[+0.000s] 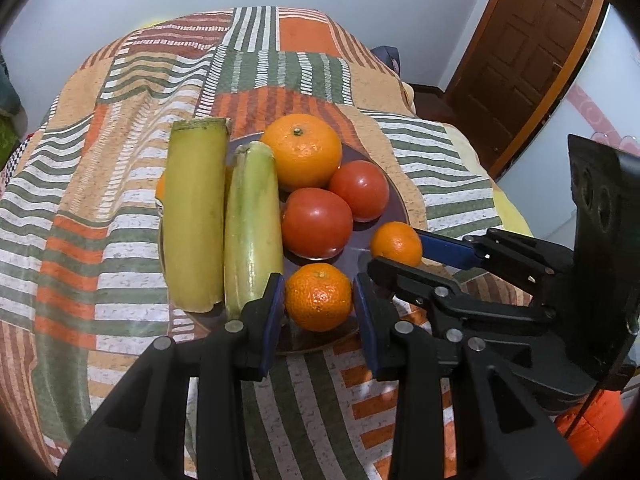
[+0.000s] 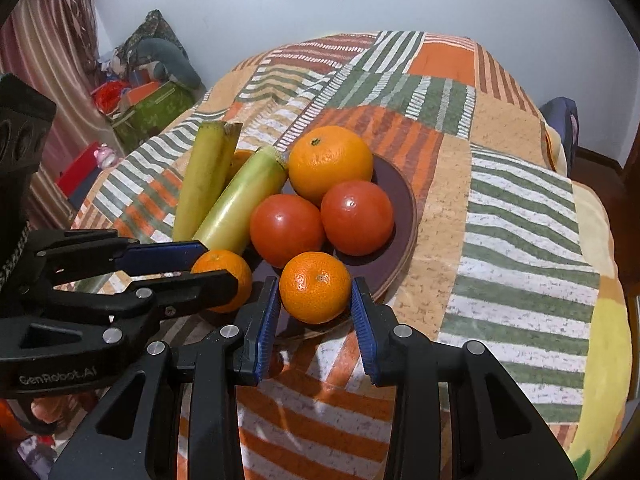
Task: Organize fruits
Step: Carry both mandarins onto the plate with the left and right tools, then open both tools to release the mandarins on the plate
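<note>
A dark round plate point(image 1: 394, 200) point(image 2: 400, 208) on a patterned cloth holds two bananas point(image 1: 194, 216) point(image 2: 204, 180), a large orange point(image 1: 302, 152) point(image 2: 330, 162), two tomatoes point(image 1: 316, 222) point(image 2: 286, 228) and two small mandarins. My left gripper point(image 1: 319, 306) has its blue pads closed against one mandarin point(image 1: 318, 296), seen in the right wrist view point(image 2: 224, 270). My right gripper point(image 2: 315, 312) has its pads closed against the other mandarin point(image 2: 315, 286), seen in the left wrist view point(image 1: 396, 243). Both mandarins sit at the plate's near rim.
The striped orange, green and white cloth point(image 1: 100, 240) point(image 2: 520, 240) covers the whole surface. A wooden door point(image 1: 532, 52) stands at the right. Boxes and clutter point(image 2: 144, 108) lie on the floor at the far left.
</note>
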